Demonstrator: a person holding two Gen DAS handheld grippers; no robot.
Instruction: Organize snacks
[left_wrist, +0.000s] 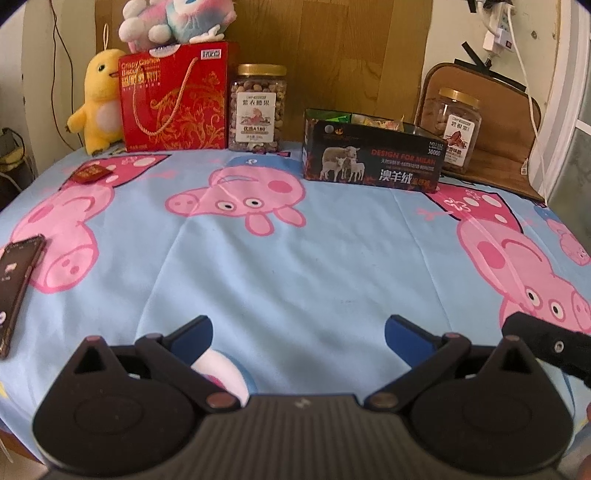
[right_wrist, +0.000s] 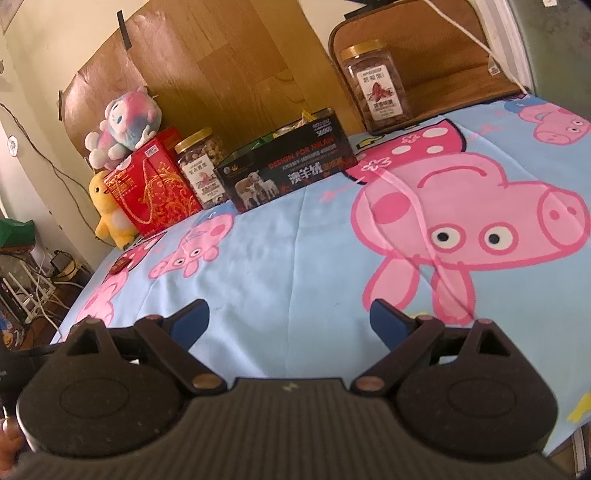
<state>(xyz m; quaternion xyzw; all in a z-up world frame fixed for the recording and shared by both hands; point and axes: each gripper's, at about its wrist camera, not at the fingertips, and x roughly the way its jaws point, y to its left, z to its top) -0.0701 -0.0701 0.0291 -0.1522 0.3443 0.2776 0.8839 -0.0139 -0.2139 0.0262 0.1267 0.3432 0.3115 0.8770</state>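
Left claw (left_wrist: 297, 332), right claw (right_wrist: 290, 319): both spread wide, empty, low over tablecloth (left_wrist: 295, 266). Ahead: black box (left_wrist: 371, 157) holding packets, probably collection bin. Far-left: stray red packet (left_wrist: 91, 173), likely next.

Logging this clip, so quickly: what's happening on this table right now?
Nothing is held. The left gripper and right gripper hover open over the blue cartoon-pig tablecloth. Snacks already sit in the open black sheep-print box. One small red packet lies loose at the table's left.
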